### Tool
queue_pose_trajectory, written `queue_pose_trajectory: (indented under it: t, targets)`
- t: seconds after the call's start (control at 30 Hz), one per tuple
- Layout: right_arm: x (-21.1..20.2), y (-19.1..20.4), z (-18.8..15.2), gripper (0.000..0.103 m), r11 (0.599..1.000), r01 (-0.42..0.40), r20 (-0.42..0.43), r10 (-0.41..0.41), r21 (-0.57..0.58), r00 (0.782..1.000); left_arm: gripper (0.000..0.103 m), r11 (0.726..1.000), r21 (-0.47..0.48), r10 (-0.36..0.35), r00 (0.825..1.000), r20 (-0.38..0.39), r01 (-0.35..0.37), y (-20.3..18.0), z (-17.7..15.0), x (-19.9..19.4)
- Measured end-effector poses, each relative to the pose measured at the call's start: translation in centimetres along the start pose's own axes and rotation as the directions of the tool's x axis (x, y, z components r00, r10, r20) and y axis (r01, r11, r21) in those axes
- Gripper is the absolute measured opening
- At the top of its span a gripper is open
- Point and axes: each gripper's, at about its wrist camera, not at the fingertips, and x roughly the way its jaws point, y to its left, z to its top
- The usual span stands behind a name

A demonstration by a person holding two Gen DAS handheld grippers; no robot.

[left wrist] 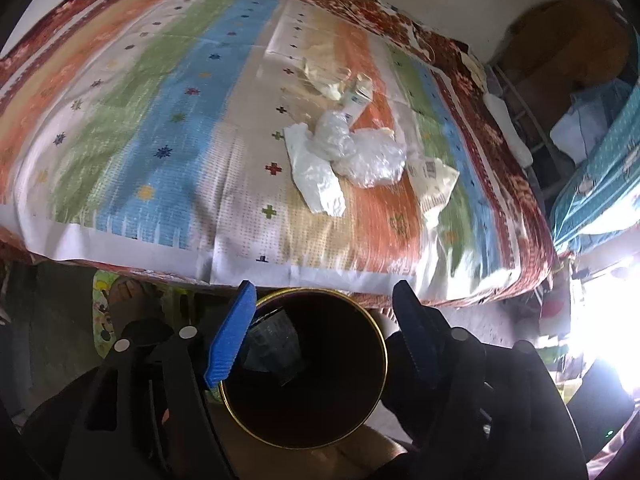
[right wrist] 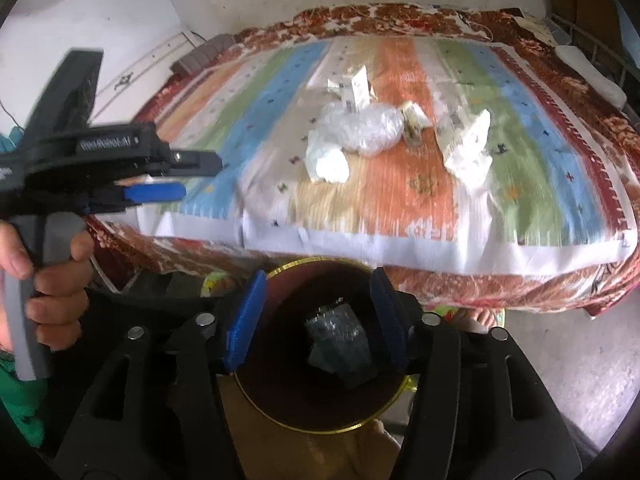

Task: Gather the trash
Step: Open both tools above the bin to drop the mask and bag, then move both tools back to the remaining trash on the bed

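Observation:
A dark round bin with a gold rim (left wrist: 384, 360) (right wrist: 320, 430) stands on the floor in front of the bed. A crumpled wrapper (right wrist: 340, 340) (left wrist: 272, 340) lies inside it. My left gripper (left wrist: 324, 328) is open and empty above the bin. My right gripper (right wrist: 316, 320) is open and empty above the bin too. The left gripper also shows from the side in the right wrist view (right wrist: 176, 184). On the bed lie a crumpled clear plastic bag (left wrist: 360, 156) (right wrist: 364, 128), a white paper piece (left wrist: 316, 180) (right wrist: 328, 166) and small cartons (left wrist: 434, 182) (right wrist: 468, 148).
The bed has a striped cover (left wrist: 160, 120) (right wrist: 520, 184) over a brown flowered blanket (right wrist: 440, 284). A metal rack (left wrist: 520, 112) and clutter stand to the right of the bed. A bare foot (left wrist: 132, 300) is on the floor at left.

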Motion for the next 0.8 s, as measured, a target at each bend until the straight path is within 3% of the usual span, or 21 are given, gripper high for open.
queue_pose_trajectory:
  t: [0.17,0.4,0.57,0.8]
  targets:
    - [-1.3,-0.2,1.8,0.060,0.998,0.033,0.050,-0.030,-0.057,0.998,0.079,1.000,-0.027,-0.013,1.000,-0.002,0.013,0.4,0.6,0.1]
    - [-1.4,-2.1,3.9,0.073,0.999,0.028,0.047,-0.027,-0.022,0.999,0.096,0.997,0.062,0.047,0.998,0.038,-0.050,-0.7,1.5,0.2]
    - [-1.5,-2.7,5.6,0.088,0.999,0.031,0.060,-0.029,-0.027,0.998,0.097,0.991,0.101,0.082,0.996,0.017,-0.084,-1.3,2.3,1.1]
    - [-0.6,-4.1,8.0,0.094,1.000,0.014,0.060,-0.015,0.020,0.998,0.097,0.982,0.140,0.129,0.992,0.013,-0.130,-1.3,3.9,2.0]
